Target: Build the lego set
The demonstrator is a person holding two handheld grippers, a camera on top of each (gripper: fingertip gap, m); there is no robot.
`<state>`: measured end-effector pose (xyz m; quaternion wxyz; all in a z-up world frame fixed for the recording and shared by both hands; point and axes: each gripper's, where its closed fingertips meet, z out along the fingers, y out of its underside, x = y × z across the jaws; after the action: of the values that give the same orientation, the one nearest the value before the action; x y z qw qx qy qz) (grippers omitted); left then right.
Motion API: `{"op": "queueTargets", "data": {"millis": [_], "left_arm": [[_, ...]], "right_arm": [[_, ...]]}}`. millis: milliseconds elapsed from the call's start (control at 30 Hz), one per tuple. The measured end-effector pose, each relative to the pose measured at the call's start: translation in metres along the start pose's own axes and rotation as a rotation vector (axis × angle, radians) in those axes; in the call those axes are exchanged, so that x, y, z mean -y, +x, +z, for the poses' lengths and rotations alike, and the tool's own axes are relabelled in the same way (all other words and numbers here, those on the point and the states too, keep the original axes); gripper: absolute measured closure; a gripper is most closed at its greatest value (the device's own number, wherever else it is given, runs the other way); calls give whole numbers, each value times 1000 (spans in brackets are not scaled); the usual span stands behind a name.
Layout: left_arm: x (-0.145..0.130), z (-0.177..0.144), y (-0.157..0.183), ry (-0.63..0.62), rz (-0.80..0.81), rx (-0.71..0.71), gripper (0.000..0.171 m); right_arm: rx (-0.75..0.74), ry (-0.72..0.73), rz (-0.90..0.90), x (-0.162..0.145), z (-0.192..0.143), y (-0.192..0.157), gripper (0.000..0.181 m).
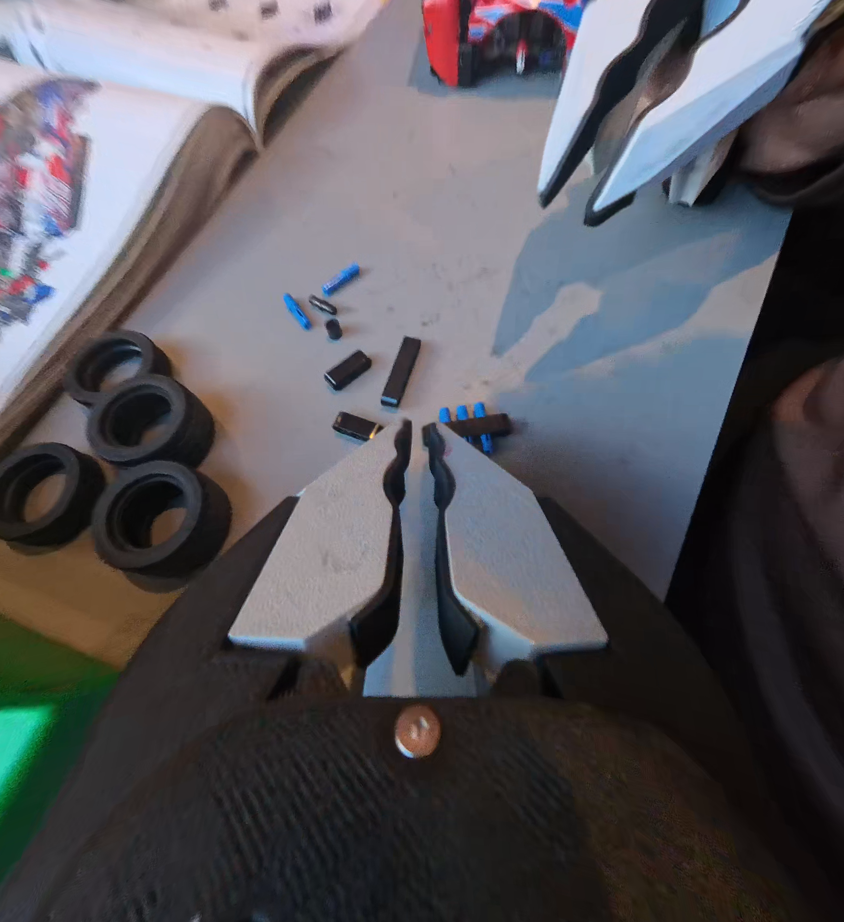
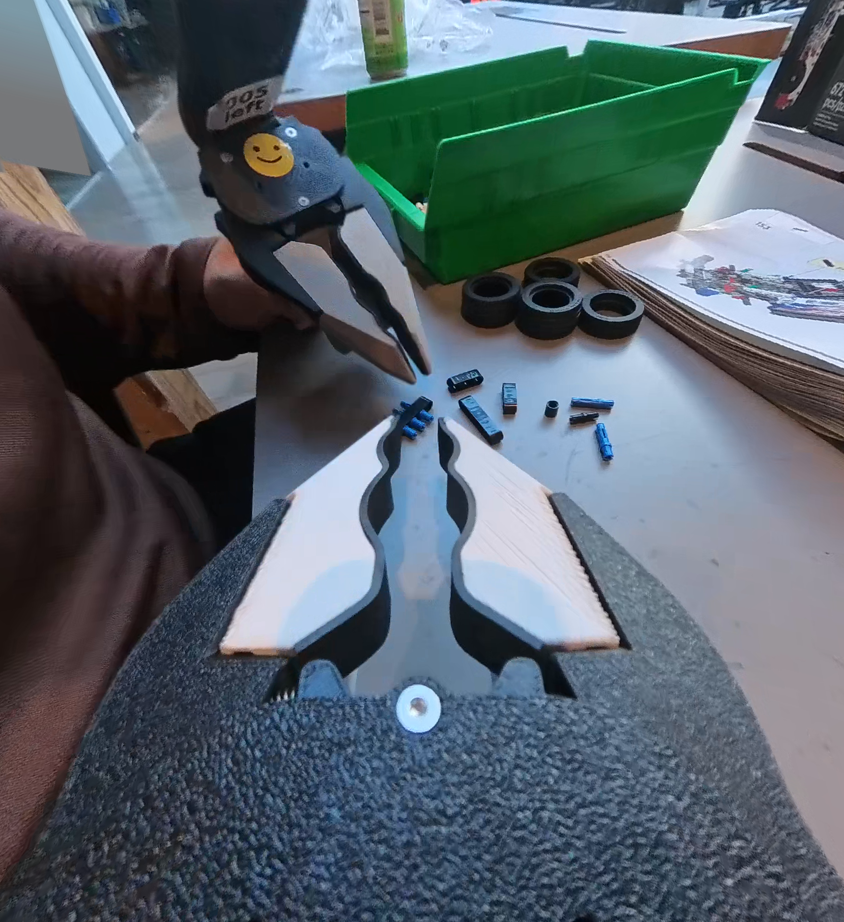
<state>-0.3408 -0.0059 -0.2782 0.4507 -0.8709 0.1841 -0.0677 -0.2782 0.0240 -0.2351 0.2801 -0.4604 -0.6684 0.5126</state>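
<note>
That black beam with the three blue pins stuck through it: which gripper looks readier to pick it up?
Probably the right gripper. Its open jaws sit right at the black beam with three blue pins. The left gripper is also close, but its jaws are nearly closed and point just beside it.

A grey worktop [image 2: 684, 574], scuffed and lightly marked, fills most of the right wrist view; its near edge meets a wooden bench [image 2: 20, 199] (only partly visible). Beyond it stands a second pale table [image 2: 584, 30] with a wood-coloured edge, carrying a green-labelled bottle [image 2: 384, 35] and crumpled clear plastic [image 2: 439, 30]. A white slanted frame [image 2: 95, 95] crosses a glossy floor [image 2: 125, 164] at upper left. Light falls in bright patches with soft bluish shadows on the worktop.
</note>
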Motion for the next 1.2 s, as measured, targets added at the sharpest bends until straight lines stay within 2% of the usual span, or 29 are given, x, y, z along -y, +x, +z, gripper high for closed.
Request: {"op": "queueTargets", "data": {"millis": [133, 233, 300, 467, 700, 933, 1200], "left_arm": [[-17, 13, 5, -142, -93, -109, 170], [-16, 12, 4, -135, -157, -146, 171], [-15, 11, 2, -126, -183, -147, 162], [-14, 9, 21, -126, -224, -222, 162], [-13, 12, 41, -134, -161, -235, 165], [-11, 15, 35, -140, -261, -300, 171], [-1, 33, 17, -139, -116, -217, 171]], "right_arm": [[-23, -12, -23, -2, 0, 0, 168], [-38, -25, -34, -4, -1, 0, 168], [-49, -38, -46, -7, -2, -1, 169], [-74, -75, -76, -14, -4, -5, 169], [-105, -114, -110, -20, -5, -7, 168], [-95, -149, -101, -27, -6, -8, 168], [-79, -172, -35, -31, -7, -3, 168]]}}
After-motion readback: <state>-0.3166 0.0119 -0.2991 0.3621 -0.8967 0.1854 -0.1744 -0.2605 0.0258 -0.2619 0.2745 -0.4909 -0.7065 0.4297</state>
